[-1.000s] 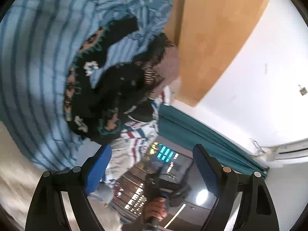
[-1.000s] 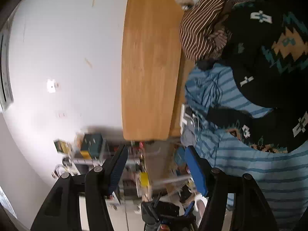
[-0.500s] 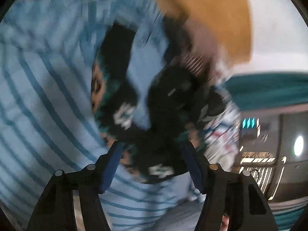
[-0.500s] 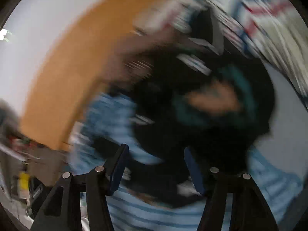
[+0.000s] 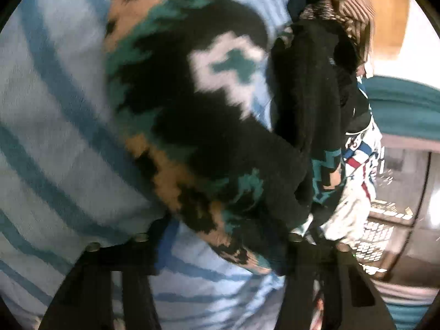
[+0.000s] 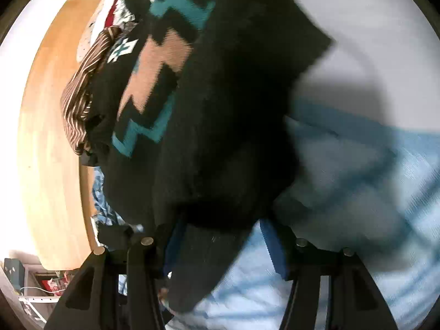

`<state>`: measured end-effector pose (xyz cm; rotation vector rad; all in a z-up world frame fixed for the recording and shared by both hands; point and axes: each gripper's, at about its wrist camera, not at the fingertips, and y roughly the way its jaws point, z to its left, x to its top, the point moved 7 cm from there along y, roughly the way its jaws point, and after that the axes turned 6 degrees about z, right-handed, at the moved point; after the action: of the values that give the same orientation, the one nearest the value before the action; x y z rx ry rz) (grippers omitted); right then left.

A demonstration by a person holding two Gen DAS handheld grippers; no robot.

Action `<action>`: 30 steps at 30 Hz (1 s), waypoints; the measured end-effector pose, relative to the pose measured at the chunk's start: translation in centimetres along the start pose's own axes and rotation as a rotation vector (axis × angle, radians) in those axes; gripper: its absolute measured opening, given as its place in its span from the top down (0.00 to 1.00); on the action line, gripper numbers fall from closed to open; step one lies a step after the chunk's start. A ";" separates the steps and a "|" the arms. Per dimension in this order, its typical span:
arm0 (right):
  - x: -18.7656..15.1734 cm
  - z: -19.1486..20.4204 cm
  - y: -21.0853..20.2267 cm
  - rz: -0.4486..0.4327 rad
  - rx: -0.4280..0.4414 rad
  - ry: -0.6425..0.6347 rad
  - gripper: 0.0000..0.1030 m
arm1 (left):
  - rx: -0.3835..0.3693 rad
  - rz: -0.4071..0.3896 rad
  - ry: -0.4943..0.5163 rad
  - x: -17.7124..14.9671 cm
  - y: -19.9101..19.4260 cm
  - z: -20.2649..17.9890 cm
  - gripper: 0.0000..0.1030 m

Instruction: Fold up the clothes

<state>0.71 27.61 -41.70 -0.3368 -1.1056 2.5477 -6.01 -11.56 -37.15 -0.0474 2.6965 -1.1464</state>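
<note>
Light-blue striped cotton bedsheet (image 5: 55, 143) spread beneath all. Black knitted sweater with teal-and-tan pattern (image 5: 209, 126) lies rumpled on it, beside brown striped garment (image 6: 82, 82). Left gripper (image 5: 220, 236) and right gripper (image 6: 220, 236) both spread, low, straddling sweater edges. Likely grasp stage: next, pinch edges evenly.

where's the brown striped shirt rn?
In the right wrist view the brown striped shirt sits at upper left, bunched between the wooden board and the black patterned sweater. In the left wrist view it is at top right, behind that sweater.
</note>
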 end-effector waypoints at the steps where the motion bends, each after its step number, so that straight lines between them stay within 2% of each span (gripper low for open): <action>1: 0.5 0.3 0.7 0.010 -0.018 -0.016 0.42 | 0.019 -0.006 0.023 0.2 0.2 -0.4 0.61; 5: 1.5 1.0 1.7 0.050 -0.044 -0.045 0.42 | 0.075 -0.011 0.082 0.7 1.2 -1.3 0.74; 9: 1.2 0.5 0.8 0.087 0.025 0.042 0.41 | 0.096 0.004 0.069 0.8 1.2 -1.0 0.81; 13: 0.9 1.3 0.1 0.053 0.043 0.014 0.39 | 0.105 0.041 0.055 1.0 0.5 0.0 0.82; 17: 1.2 2.6 0.0 -0.032 0.055 -0.076 0.39 | 0.082 0.020 0.050 0.6 -0.3 0.9 0.83; 18: 1.0 2.7 -0.1 -0.038 0.049 -0.097 0.43 | 0.089 0.006 0.060 0.4 -0.5 1.0 0.83; 20: 0.8 2.4 0.3 -0.043 0.006 -0.119 0.68 | 0.097 -0.013 0.061 -0.6 -1.4 1.2 0.83; 22: 0.4 2.0 0.5 -0.047 -0.028 -0.120 0.83 | 0.106 -0.033 0.062 -1.6 -2.3 1.5 0.89; 23: 0.1 2.0 -0.4 -0.062 0.003 -0.094 0.85 | 0.110 -0.042 0.063 -2.1 -2.8 1.6 0.89; 25: -0.7 2.7 -2.9 -0.101 0.127 -0.047 0.86 | 0.095 -0.043 0.051 -2.6 -3.2 2.1 0.89; 27: -2.0 4.2 -6.1 -0.116 0.227 -0.080 0.87 | 0.075 -0.038 0.023 -3.0 -3.2 2.7 0.90; 29: -3.7 4.5 -8.4 -0.105 0.215 -0.164 0.88 | 0.055 -0.033 -0.005 -3.4 -3.1 3.3 0.90; 30: -4.3 3.4 -8.6 -0.086 0.168 -0.180 0.88 | 0.045 -0.030 -0.020 -3.6 -3.1 3.6 0.90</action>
<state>5.34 29.13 -32.76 -0.0167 -0.9342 2.6112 -1.89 -15.89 -36.75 -0.0921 2.6604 -1.2086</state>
